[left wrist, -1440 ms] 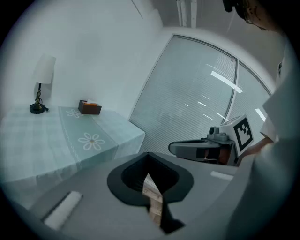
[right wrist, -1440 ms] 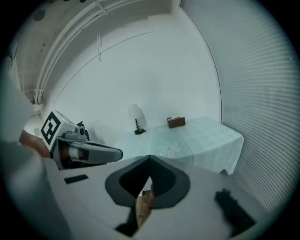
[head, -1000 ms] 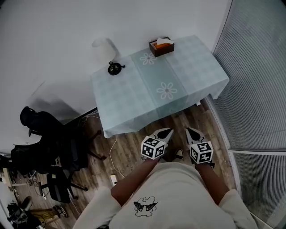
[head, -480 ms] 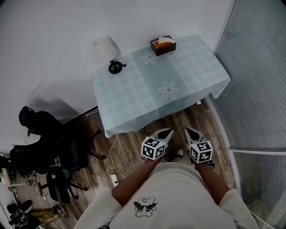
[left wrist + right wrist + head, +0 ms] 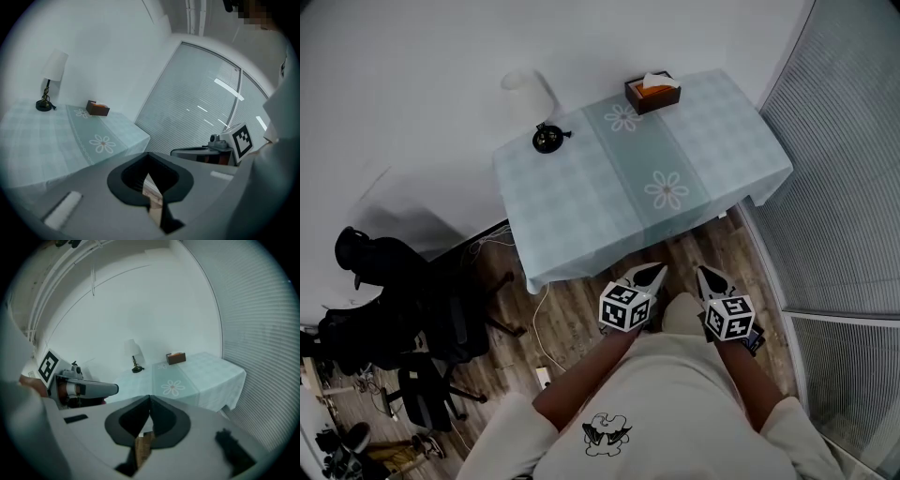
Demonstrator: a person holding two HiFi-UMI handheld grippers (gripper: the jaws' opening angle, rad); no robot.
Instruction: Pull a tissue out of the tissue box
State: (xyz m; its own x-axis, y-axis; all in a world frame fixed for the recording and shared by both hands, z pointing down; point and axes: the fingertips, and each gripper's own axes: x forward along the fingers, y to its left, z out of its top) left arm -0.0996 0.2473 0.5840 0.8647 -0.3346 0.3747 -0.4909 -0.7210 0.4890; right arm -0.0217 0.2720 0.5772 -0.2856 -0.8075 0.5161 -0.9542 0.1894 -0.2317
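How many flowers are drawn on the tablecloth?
2. The far flower sits beside the tissue box, near the wall. The middle flower lies closer to the person, in the cloth's darker stripe. More may hide where the tablecloth hangs down.

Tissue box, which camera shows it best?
The head view: it looks down on the tissue box, open top and white tissue showing. Both gripper views show only a small, distant brown box seen from the side.
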